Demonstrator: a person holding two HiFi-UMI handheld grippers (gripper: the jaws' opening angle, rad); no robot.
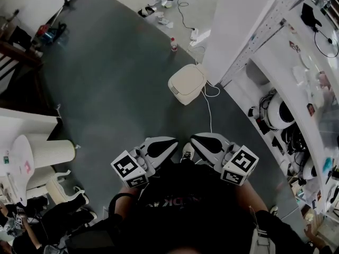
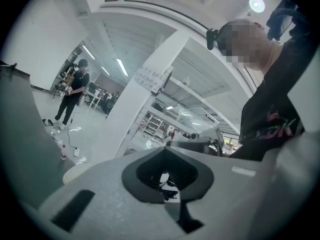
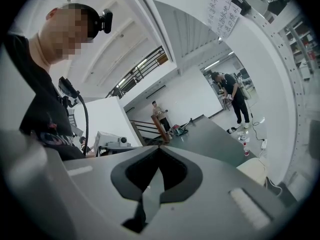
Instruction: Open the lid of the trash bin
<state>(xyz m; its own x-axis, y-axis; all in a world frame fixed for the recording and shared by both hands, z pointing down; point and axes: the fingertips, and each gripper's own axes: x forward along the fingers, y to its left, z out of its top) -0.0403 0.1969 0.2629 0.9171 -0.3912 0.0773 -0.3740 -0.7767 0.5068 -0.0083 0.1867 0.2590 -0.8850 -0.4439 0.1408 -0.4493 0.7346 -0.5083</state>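
left gripper (image 2: 167,170) fills the lower frame; grey jaws together, nothing between them; white pillar (image 2: 150,104) straight ahead, printed sheet (image 2: 152,78) stuck high on it; trash bin (image 2: 75,172) near the pillar's foot on its left, only a cream edge showing over the gripper body; small bottle (image 2: 63,154) on the floor further left of the pillar; 1 standing person (image 2: 74,91) well left of the pillar, arms bent in front; shelving (image 2: 200,116) just right of the pillar; wearer's black shirt (image 2: 272,119) far right of it, head camera (image 2: 214,36) above that
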